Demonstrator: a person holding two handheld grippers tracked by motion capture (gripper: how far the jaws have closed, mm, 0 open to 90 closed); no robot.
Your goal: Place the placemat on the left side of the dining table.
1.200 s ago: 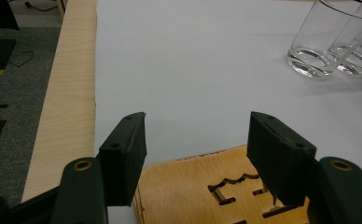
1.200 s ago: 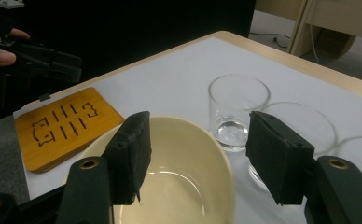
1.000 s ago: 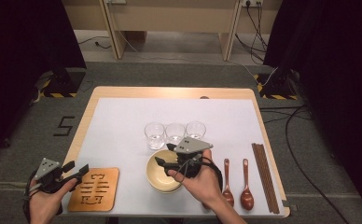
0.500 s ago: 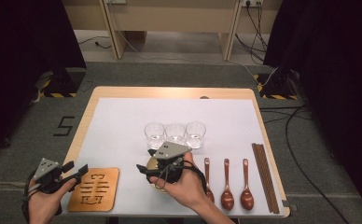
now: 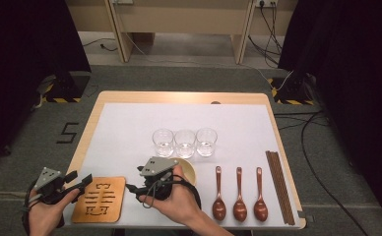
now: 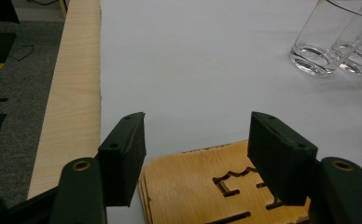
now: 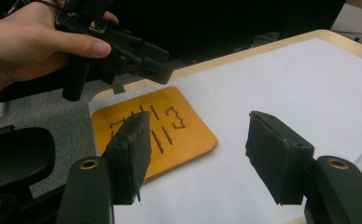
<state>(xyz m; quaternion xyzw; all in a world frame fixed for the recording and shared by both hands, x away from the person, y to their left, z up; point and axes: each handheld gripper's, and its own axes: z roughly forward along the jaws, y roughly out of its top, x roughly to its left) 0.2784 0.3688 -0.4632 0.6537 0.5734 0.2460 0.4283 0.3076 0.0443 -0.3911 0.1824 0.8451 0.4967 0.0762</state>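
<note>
A wooden coaster [image 5: 99, 199] with cut-out slots lies at the table's front left. My left gripper [image 5: 82, 181] hovers at its left edge, open; in the left gripper view the jaws [image 6: 198, 130] straddle the coaster's near corner [image 6: 202, 186] with nothing between them. My right gripper [image 5: 136, 191] points left toward the coaster's right edge, open and empty [image 7: 200, 135], and its own view looks over the coaster [image 7: 156, 130]. A yellow bowl [image 5: 189, 168] sits just behind the right hand, mostly hidden by it.
Three clear glasses [image 5: 184, 142] stand in a row at mid-table. Three brown spoons [image 5: 238, 196] and dark chopsticks [image 5: 279, 187] lie at the front right. The left hand with its gripper [image 7: 123, 51] shows at the upper left of the right gripper view. The table's wooden edge [image 6: 74, 93] runs along the left.
My right gripper has moved left from over the bowl to the coaster's right edge. The left gripper has barely moved.
</note>
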